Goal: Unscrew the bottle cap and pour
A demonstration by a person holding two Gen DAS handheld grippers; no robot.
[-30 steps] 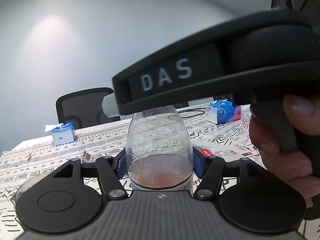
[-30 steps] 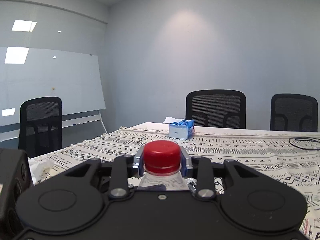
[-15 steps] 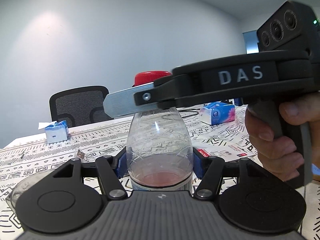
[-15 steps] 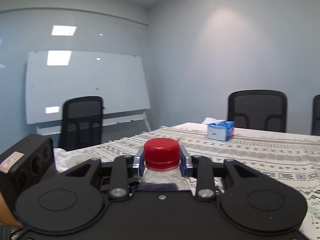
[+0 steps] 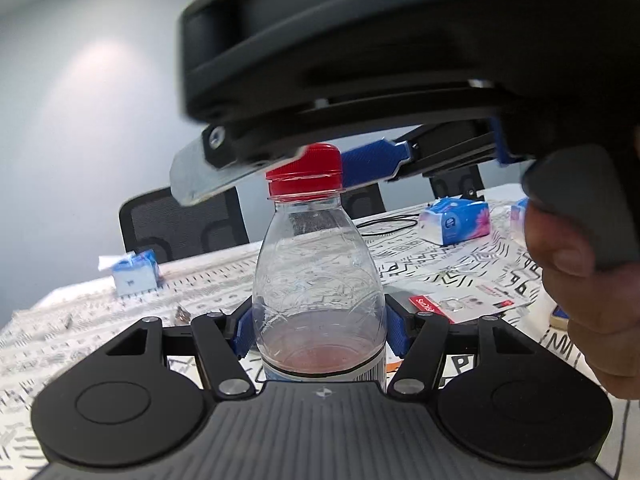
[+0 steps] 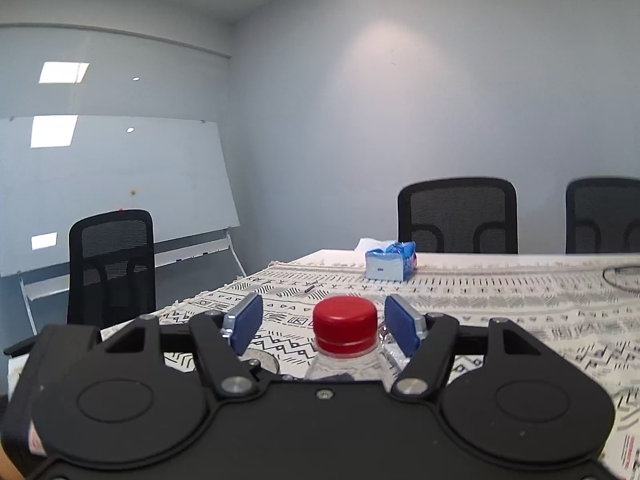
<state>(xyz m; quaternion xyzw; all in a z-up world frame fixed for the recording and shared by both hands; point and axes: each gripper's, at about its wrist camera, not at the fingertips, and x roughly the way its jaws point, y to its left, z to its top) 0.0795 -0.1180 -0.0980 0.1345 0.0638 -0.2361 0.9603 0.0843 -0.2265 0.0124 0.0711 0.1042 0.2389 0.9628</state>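
A clear plastic bottle with a little reddish liquid at the bottom stands upright on the patterned tablecloth. My left gripper is shut on the bottle's body. Its red cap is on the neck. My right gripper is open around the red cap, its blue pads apart from the cap on both sides. In the left wrist view the right gripper hangs over the bottle top.
A blue tissue box sits far left, another tissue pack far right, with a black cable and red-labelled card packs nearby. Office chairs line the far table edge. A whiteboard stands at left.
My right gripper has opened and let go of the red cap, and has swung back to the right. The left gripper still holds the bottle in place.
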